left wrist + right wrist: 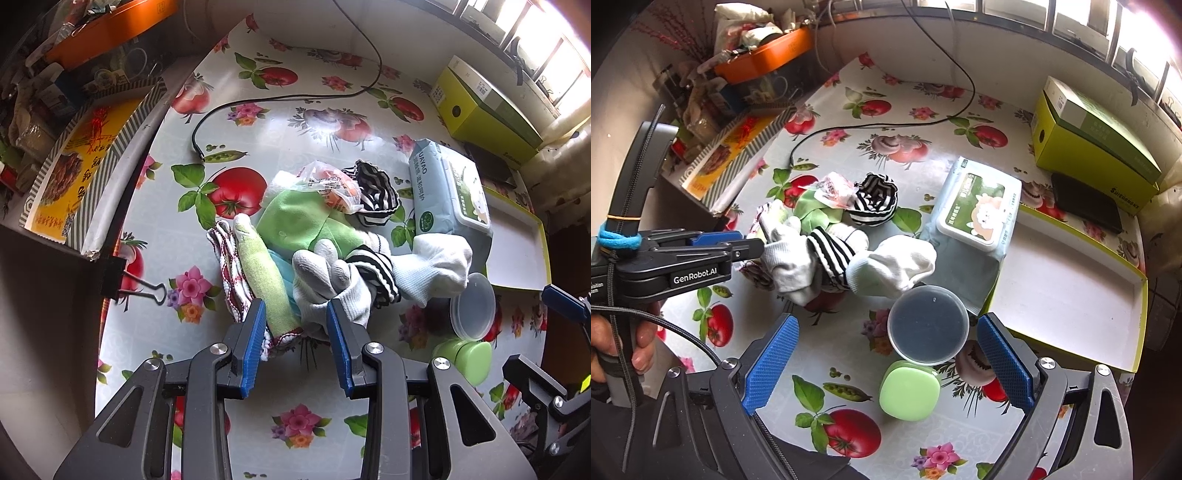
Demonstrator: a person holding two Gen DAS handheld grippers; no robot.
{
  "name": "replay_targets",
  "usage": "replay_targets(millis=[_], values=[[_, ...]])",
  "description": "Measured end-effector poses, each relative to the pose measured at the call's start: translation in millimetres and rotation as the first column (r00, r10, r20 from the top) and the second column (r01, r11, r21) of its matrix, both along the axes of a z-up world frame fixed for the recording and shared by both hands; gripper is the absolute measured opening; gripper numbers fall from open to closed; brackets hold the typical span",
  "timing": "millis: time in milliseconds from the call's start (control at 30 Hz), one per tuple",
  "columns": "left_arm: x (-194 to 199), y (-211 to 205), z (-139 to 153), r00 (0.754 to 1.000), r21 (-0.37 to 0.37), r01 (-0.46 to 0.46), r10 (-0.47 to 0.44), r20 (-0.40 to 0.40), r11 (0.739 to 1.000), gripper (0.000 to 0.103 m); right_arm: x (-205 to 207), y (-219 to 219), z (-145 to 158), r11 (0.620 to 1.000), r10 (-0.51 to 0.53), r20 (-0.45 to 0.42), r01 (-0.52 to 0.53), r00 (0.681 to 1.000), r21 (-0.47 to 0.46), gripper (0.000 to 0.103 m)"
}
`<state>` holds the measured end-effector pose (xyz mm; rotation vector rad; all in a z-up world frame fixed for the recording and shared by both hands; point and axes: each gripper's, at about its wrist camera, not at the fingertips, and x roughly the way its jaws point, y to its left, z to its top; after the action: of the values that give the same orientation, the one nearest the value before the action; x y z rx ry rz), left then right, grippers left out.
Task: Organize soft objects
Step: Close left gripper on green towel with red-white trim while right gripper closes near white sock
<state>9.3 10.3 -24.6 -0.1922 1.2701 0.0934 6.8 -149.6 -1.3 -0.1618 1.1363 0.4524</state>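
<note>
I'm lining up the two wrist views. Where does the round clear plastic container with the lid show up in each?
Left wrist view: the round clear container sits at lower right, on its side, just above the green case.
Right wrist view: it is at lower centre, lid facing the camera, ahead of the open right gripper.
Shared landmark: the wet wipes pack.

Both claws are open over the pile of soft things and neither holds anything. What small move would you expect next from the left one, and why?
Probably the left claw lowers a little and closes on the white glove. Its jaws stand open and empty, the glove's cuff lies right between the tips on top of the pile, and the right claw hangs open over the round plastic tub, not over the cloth.
</note>
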Motion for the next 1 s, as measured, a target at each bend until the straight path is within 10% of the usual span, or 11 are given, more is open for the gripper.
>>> replay_targets(millis=[1000], values=[[5,36,-10,0.995,-0.1,-0.098,0.097,-0.011,0.99,0.035,40,10,-17,1.0,-0.016,-0.045,0.017,0.999,0.015,0.08]])
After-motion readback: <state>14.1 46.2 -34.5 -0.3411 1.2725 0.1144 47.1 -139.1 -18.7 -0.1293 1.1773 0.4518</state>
